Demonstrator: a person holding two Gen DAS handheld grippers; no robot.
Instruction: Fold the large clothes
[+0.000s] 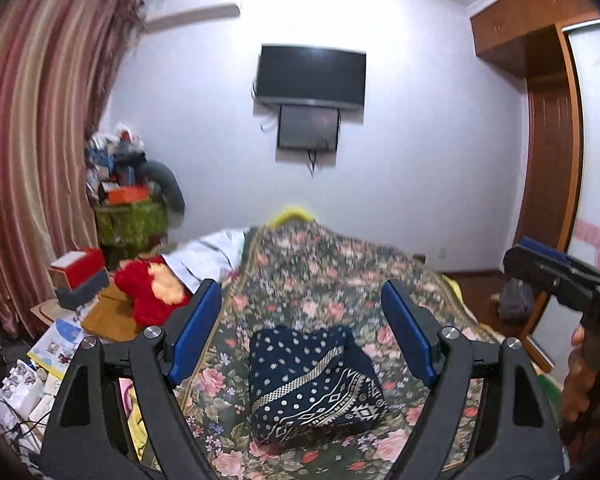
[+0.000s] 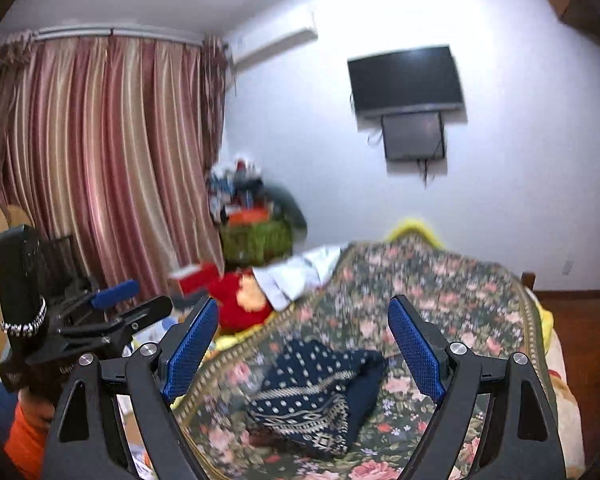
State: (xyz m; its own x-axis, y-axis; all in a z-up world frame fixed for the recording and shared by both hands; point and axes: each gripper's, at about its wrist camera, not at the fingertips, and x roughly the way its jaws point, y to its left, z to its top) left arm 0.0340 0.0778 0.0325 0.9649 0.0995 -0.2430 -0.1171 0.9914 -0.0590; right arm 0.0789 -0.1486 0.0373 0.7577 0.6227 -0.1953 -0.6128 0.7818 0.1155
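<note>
You are holding both grippers, left gripper [image 1: 302, 326] and right gripper [image 2: 300, 340], with jaws spread wide, empty, above the folded garment [image 1: 314, 380] lying on the floral bedspread [image 1: 340, 276].

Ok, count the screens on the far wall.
2. A large black screen hangs high on the wall, and a smaller screen sits directly beneath it. Both are dark.

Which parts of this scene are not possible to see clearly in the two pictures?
- Folded navy patterned garment: its underside is hidden in both views by the floral bedspread beneath it.
- Cluttered pile beside the striped curtain: motion-blurred in the right wrist view.
- Right gripper: cut off by the left wrist view's edge.
- White cloth: partly hidden by the red plush toy.
</note>
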